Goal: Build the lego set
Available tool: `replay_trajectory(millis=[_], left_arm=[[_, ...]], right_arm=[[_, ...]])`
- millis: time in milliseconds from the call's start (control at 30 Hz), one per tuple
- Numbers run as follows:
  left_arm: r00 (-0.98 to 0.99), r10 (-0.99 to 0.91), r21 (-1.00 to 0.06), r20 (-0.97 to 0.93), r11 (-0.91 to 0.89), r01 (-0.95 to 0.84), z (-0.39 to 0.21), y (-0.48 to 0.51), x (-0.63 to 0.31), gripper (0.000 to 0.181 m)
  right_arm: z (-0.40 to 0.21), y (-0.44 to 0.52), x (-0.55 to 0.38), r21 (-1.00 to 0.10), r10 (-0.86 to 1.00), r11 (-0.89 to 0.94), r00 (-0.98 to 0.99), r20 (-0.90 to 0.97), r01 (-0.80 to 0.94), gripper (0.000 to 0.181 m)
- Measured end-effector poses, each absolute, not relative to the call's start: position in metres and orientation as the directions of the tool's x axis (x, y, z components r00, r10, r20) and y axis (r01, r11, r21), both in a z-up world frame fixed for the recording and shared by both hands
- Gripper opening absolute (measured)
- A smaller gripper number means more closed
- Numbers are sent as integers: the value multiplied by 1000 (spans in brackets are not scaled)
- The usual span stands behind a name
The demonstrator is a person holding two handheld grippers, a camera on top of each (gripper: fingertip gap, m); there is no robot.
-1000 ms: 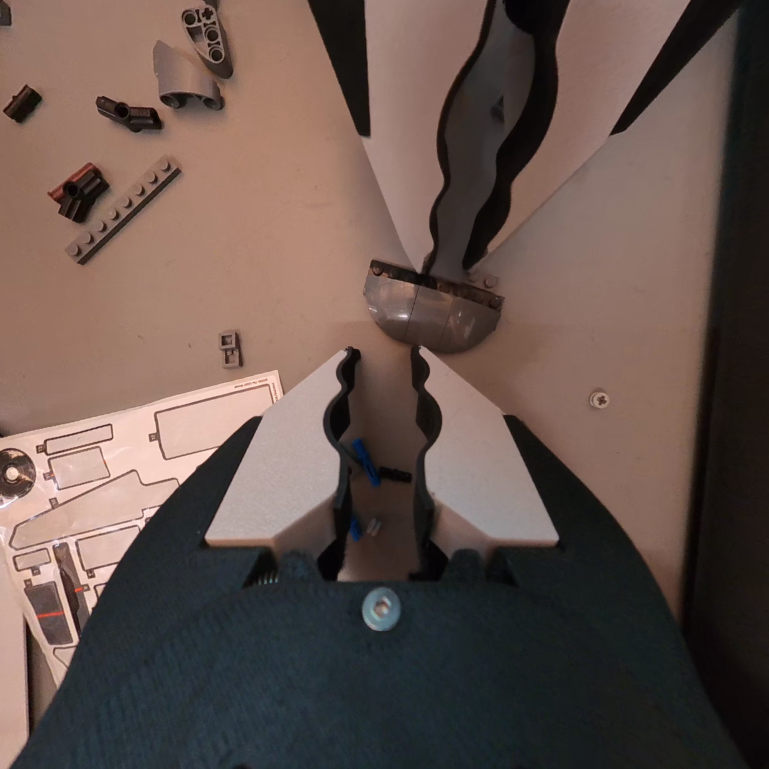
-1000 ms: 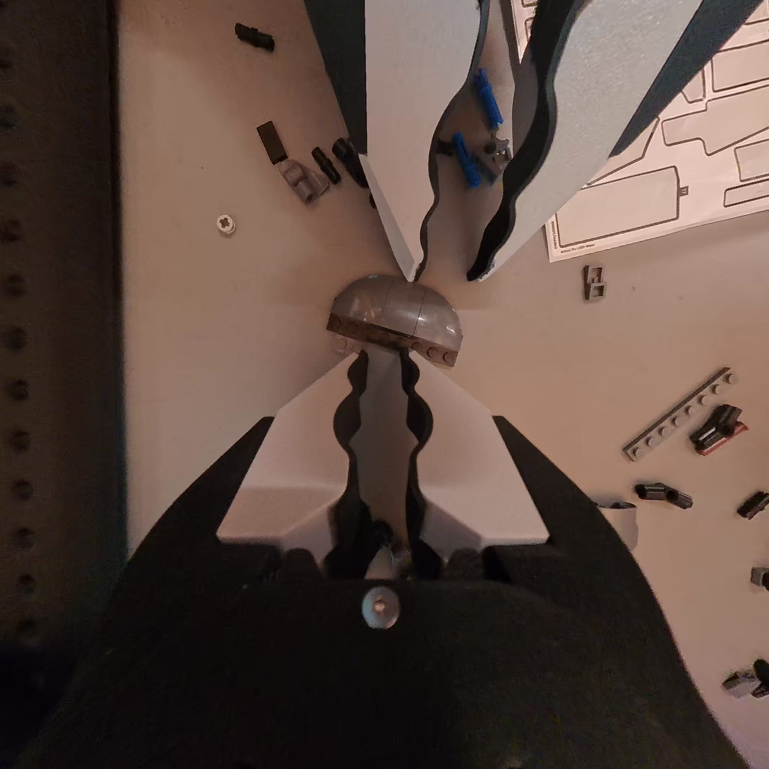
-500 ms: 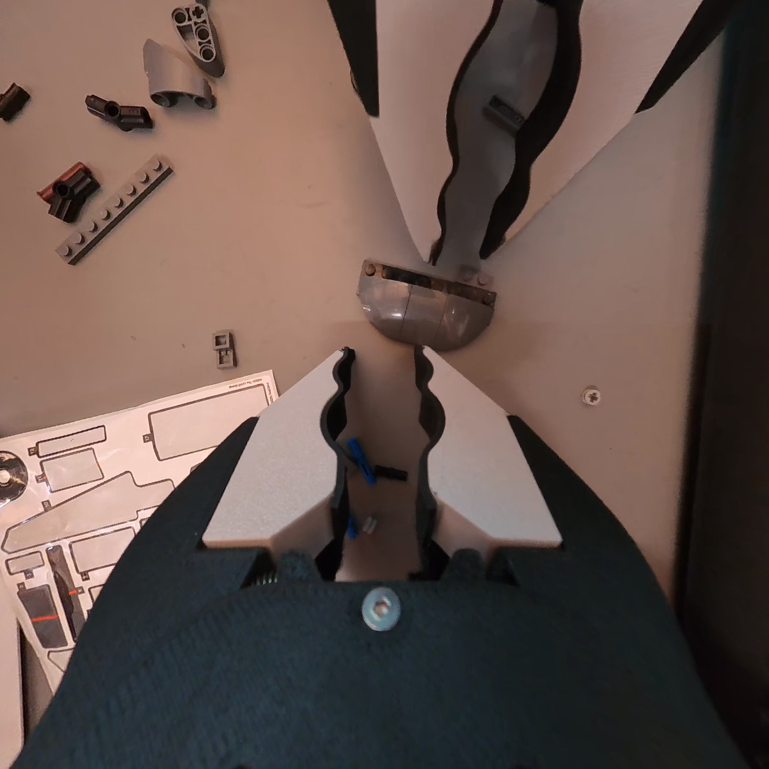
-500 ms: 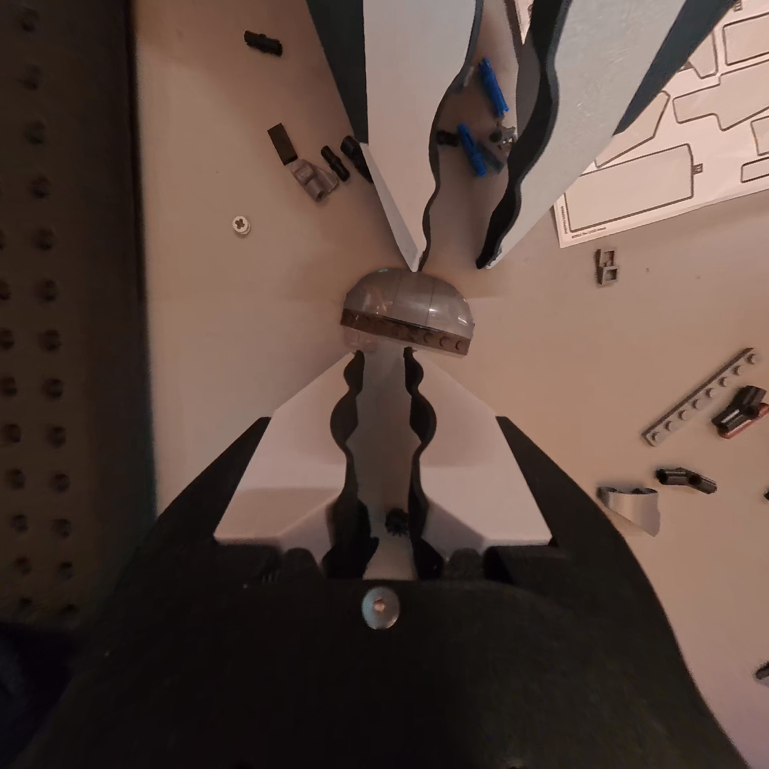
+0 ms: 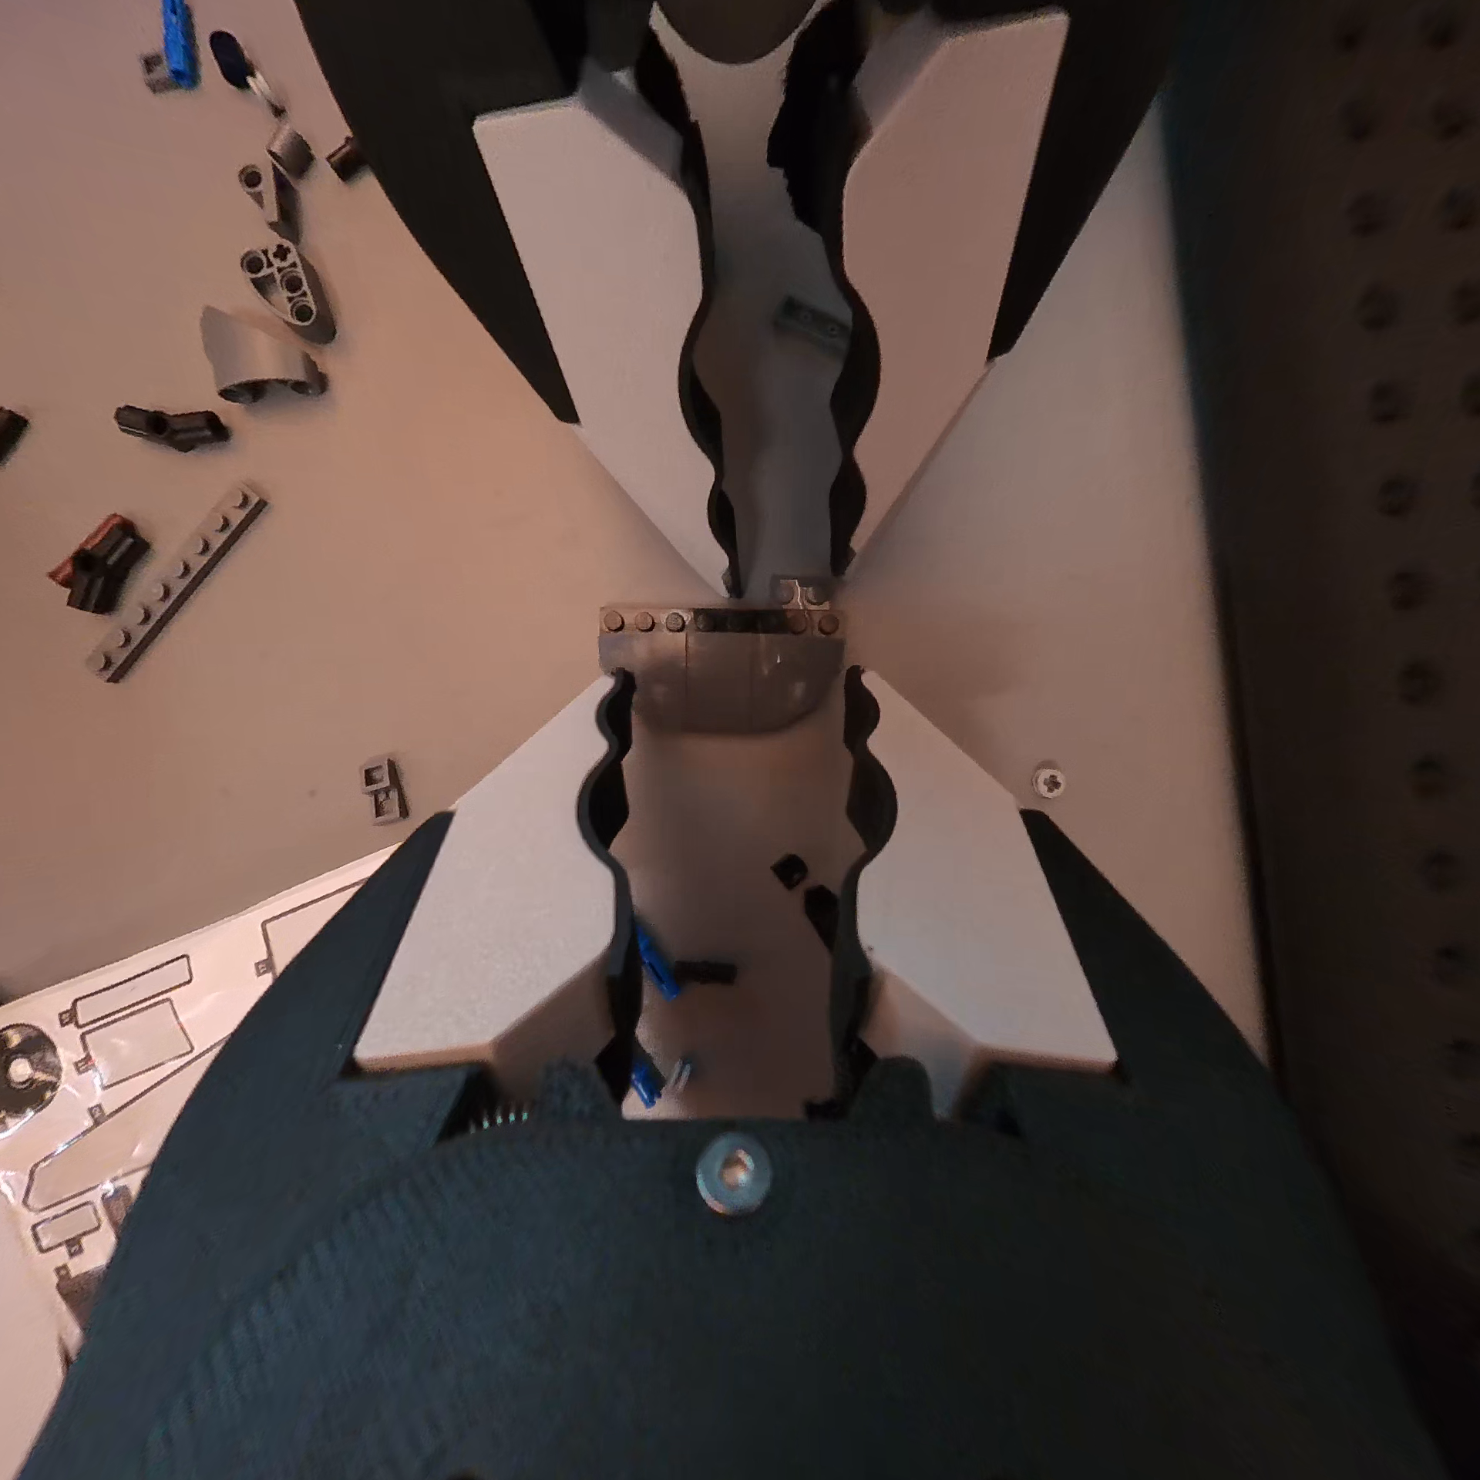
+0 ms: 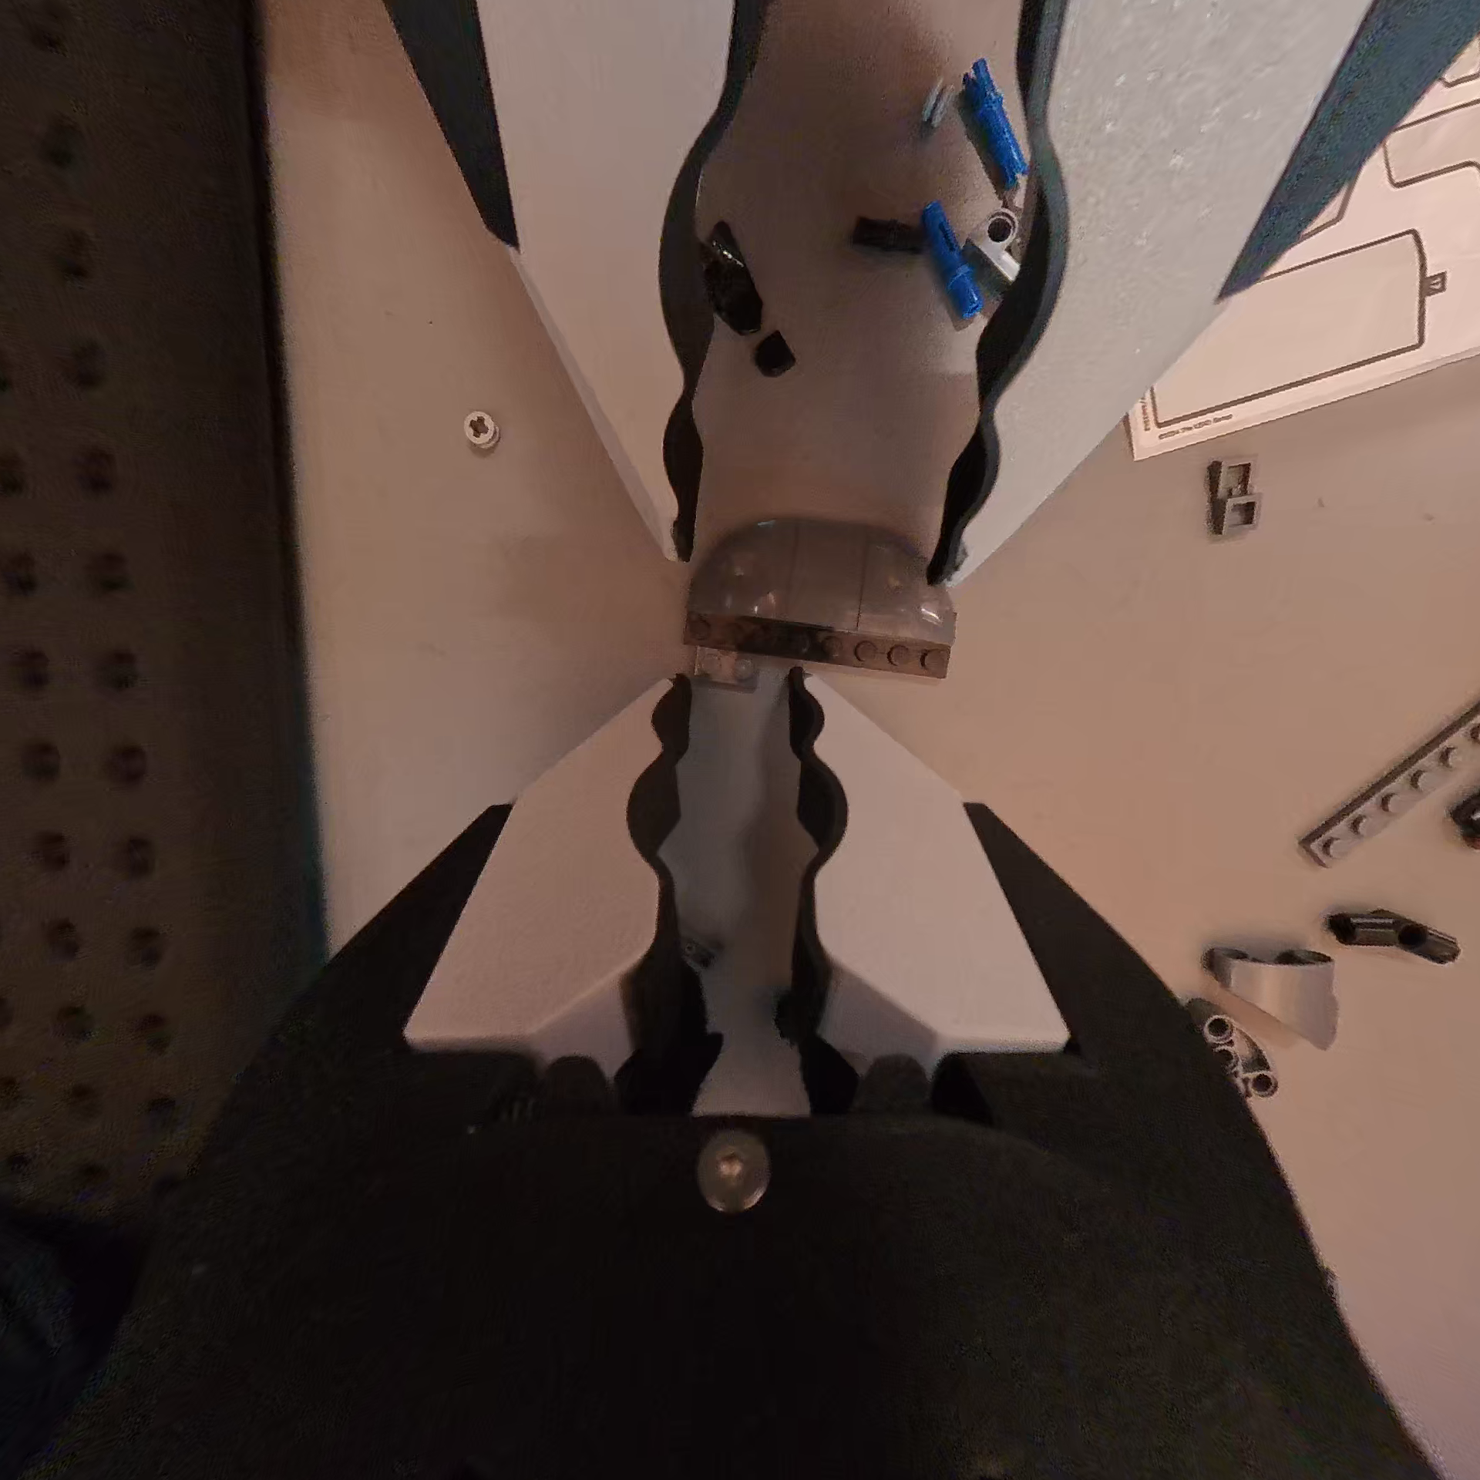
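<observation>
Left gripper [image 5: 733, 681]: dark ribbed plastic body; pale grey wedge fingers [image 5: 512, 905]; wavy black pads; silver screw [image 5: 734, 1184]; small spring [image 5: 500, 1115]; right gripper [image 6: 733, 681]: same build, black body.

— What did the left gripper [image 5: 733, 681] have?

— Its fingers stood spread either side of the grey domed assembly [image 5: 721, 665], tips at its curved flanks. I couldn't tell whether they touched it.

— And the right gripper [image 5: 781, 581]?

— Opposite, tips narrowly apart at the studded edge.

— Anything else?

— A long grey plate [image 5: 178, 582] near the table's [image 5: 448, 641] left edge, a sticker sheet [image 5: 144, 1025] at the near-left corner.
</observation>
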State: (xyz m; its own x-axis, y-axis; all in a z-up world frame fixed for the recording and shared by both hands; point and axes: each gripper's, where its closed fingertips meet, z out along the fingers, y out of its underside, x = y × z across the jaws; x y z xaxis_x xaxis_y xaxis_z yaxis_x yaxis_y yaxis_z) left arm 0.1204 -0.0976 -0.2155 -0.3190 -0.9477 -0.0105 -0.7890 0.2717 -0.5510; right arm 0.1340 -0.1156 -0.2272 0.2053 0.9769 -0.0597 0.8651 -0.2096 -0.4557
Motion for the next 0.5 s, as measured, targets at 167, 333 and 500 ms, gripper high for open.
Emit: replay_trajectory(millis=[167,333,500], left_arm=[[-323,-946,-553,4,267,-789,-216,-99,120,47],[-318,-948,-537,16,260,-803,-221,-96,116,46],[-322,-946,-519,41,255,-816,-226,-96,110,45]], right_arm=[[-227,-116,133,-455,972,-231,229,-61,860,25],[-227,-116,131,-464,965,-252,255,-58,849,26],[-228,-116,129,-480,967,-232,252,-24,846,25]])
